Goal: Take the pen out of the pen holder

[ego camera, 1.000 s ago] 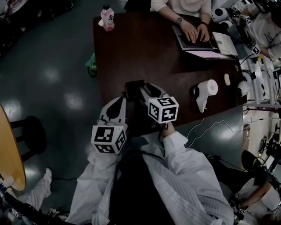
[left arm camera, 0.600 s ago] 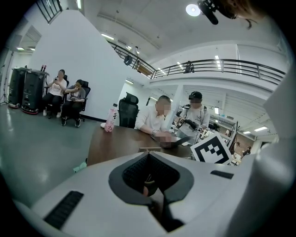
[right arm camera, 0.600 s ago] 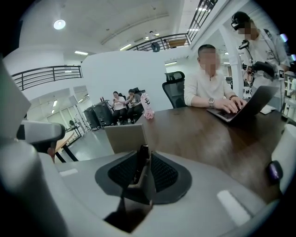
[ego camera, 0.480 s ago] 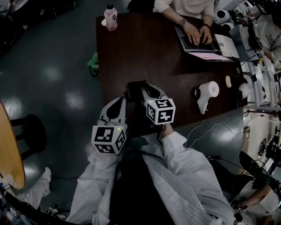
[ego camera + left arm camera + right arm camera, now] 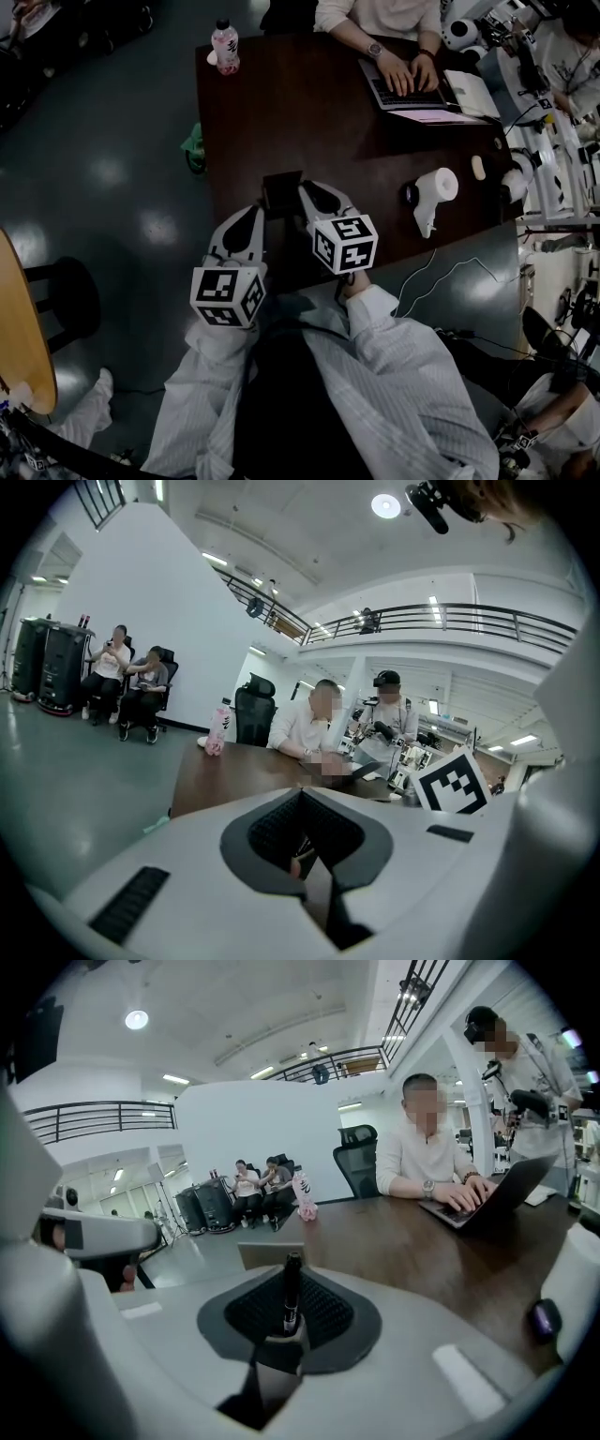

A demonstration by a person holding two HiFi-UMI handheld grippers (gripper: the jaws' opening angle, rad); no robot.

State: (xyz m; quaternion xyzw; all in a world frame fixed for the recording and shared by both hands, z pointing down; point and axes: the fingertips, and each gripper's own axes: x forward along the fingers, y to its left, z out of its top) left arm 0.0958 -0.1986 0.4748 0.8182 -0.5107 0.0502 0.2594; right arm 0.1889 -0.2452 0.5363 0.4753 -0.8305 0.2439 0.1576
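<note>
Left gripper (image 5: 248, 220): held low at the near table edge, jaws clenched pad to pad, nothing identifiable between them. Its tip sits just left of the pen holder (image 5: 282, 190), apart from it.

Right gripper (image 5: 309, 195): jaws closing on the pen (image 5: 292, 1293), with both pads against the barrel.

Pen: black, upright between the right pads. In the right gripper view it is directly in front of the holder's flat near wall.

Pen holder: box-shaped, standing at the near edge of the dark brown table (image 5: 309, 112).

Mid-table, to the right: a white handheld device (image 5: 429, 192).

Far edge: a pink bottle (image 5: 224, 45) at the left corner. A laptop (image 5: 408, 89) is at the right, with a seated person's hands (image 5: 403, 70) on its keyboard
</note>
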